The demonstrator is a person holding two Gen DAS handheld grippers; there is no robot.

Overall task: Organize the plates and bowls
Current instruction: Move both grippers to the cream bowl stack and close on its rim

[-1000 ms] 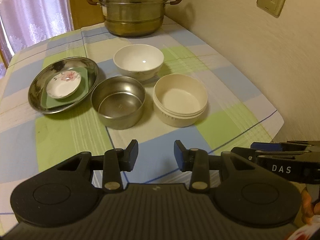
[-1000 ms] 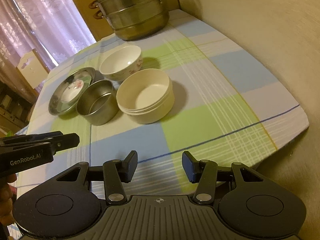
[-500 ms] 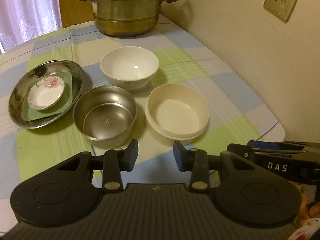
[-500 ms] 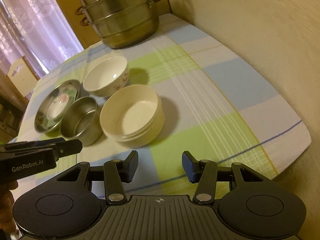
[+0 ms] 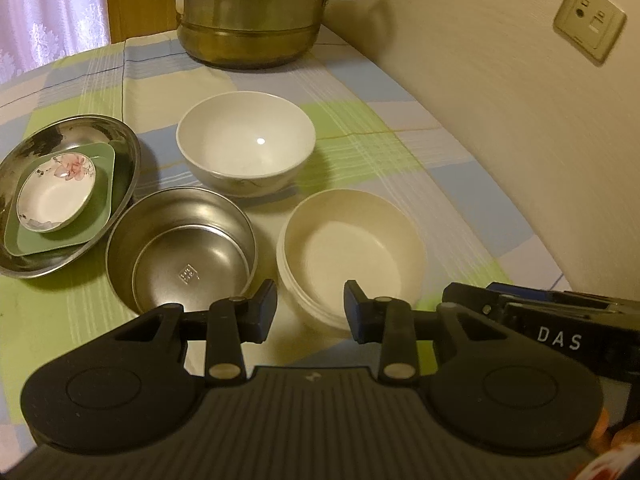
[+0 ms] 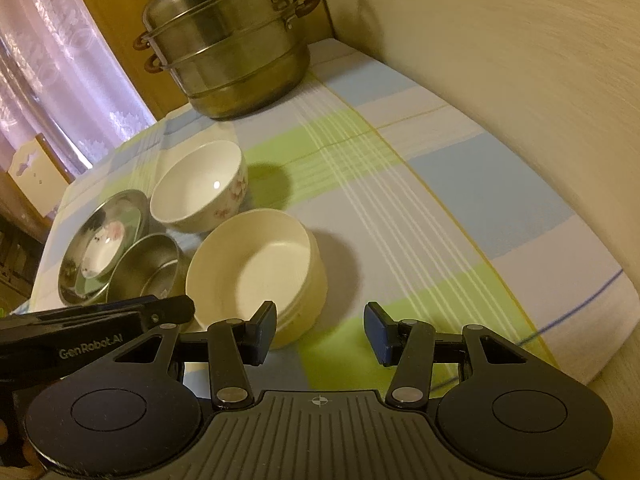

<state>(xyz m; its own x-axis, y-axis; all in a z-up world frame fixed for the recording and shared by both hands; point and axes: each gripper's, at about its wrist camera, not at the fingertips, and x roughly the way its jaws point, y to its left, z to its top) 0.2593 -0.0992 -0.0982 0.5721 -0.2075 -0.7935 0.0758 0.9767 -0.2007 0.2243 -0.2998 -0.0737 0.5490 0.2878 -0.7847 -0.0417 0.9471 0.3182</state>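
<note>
1. A checked tablecloth [image 5: 400, 184] covers the table beside a cream wall; a steel steamer pot [image 5: 252, 20] stands at the far end.
2. The cream bowl [image 5: 352, 248] sits upright, mouth up, touching the steel bowl [image 5: 180, 248]; the white bowl [image 5: 246, 148] is just behind; round, so no long axis.
3. The left gripper [image 5: 310, 312] hangs above the cream bowl's near rim, jaws closing, pads touching nothing.
4. The right gripper [image 6: 320, 330] is half spread, empty, beside that bowl.

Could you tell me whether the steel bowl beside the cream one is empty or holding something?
Empty: the steel bowl stands upright, its bare bottom and stamped mark fully visible.
</note>
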